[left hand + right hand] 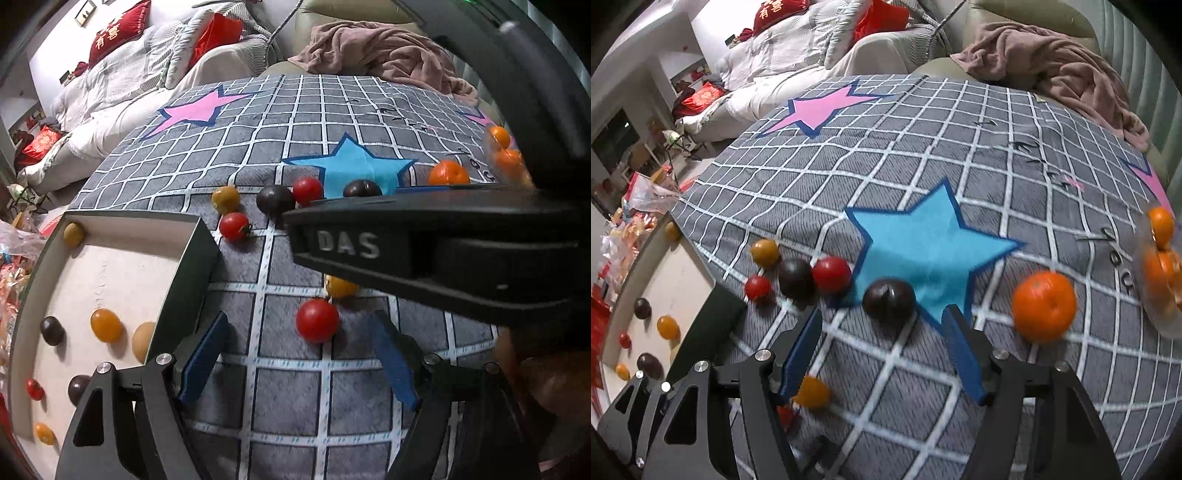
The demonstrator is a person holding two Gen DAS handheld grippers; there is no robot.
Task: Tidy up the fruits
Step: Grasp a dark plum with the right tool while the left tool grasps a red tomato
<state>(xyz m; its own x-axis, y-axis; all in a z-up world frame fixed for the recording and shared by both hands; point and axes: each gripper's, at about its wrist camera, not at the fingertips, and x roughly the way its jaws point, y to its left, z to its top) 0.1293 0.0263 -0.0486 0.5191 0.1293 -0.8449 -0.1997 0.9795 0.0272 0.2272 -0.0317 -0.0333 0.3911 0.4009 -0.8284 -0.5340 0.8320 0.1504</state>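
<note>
Now, left hand-held gripper (pixel 301 363): jaws apart, straddling red tomato (pixel 317 320) for pickup.
Right hand-held gripper (pixel 882 354): apart, framing dark plum (pixel 889 301).
Tray (pixel 192 254): collects sorted fruit.

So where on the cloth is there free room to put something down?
Free: the grid cloth between the pink star and the blue star, and the near patch below the mandarin. Inside the box, the middle is bare. Crowded: the tomato row left of the blue star, and around both claws.
</note>
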